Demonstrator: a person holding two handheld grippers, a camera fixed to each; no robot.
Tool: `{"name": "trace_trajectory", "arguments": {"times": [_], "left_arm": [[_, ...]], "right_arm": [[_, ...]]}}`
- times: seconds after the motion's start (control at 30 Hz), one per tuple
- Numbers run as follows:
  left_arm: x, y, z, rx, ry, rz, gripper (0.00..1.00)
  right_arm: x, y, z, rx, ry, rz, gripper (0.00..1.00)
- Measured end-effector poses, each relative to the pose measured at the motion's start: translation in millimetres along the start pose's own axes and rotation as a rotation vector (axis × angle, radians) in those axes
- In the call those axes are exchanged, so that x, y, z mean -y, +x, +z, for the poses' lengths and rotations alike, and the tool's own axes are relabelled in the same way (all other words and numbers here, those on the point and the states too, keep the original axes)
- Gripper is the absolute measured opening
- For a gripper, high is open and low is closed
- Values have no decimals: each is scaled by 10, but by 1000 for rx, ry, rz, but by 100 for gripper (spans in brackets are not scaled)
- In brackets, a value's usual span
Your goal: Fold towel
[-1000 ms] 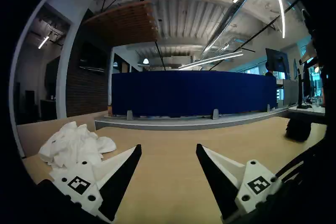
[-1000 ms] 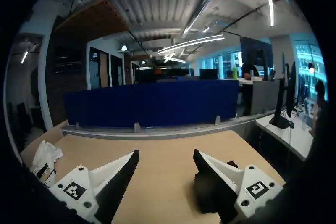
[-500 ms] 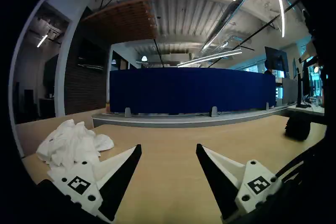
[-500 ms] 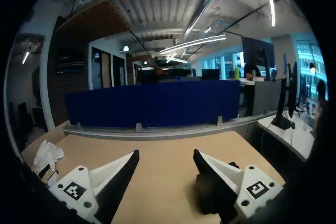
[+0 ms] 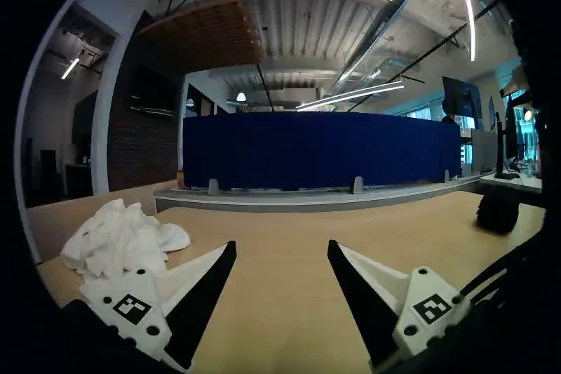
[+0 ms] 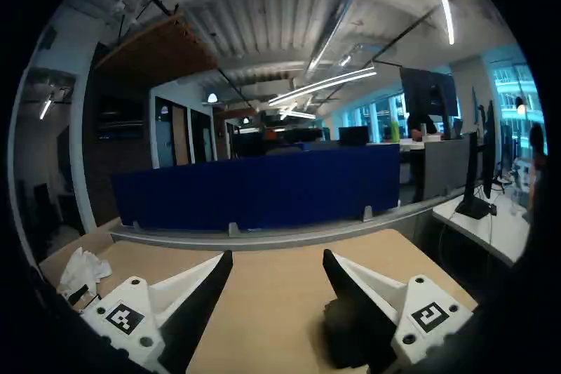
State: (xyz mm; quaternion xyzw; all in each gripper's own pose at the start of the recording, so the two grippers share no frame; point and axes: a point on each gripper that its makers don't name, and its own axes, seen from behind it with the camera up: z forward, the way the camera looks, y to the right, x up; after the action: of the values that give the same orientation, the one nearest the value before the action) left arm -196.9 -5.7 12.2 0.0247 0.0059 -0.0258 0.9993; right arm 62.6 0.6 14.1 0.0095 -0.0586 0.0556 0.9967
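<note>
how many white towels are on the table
1. The crumpled towel lies on the table at the left of the left gripper view, just beyond the left gripper's finger. A dark lump at the right may be cloth; I cannot tell.

The right hand-held gripper [image 6: 277, 256] has tilted upward slightly, perhaps rolling; the towel [image 6: 83, 270] sits lower.

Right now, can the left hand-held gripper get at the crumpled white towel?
Probably yes: the left hand-held gripper is open, and the towel lies on the table just ahead to one side, nothing between them.
</note>
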Motion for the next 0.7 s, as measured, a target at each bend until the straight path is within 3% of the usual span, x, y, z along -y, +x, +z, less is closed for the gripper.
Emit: {"name": "trace_trajectory", "arguments": {"times": [0.17, 0.37, 0.7], "left_arm": [[-2, 3, -7, 1, 0, 0, 97], [-7, 8, -17, 0, 0, -1, 97], [-16, 15, -17, 1, 0, -1, 97]], "right_arm": [[-185, -52, 19, -42, -23, 2, 100], [-282, -338, 55, -50, -32, 4, 100], [-278, -904, 72, -73, -21, -47, 100]]}}
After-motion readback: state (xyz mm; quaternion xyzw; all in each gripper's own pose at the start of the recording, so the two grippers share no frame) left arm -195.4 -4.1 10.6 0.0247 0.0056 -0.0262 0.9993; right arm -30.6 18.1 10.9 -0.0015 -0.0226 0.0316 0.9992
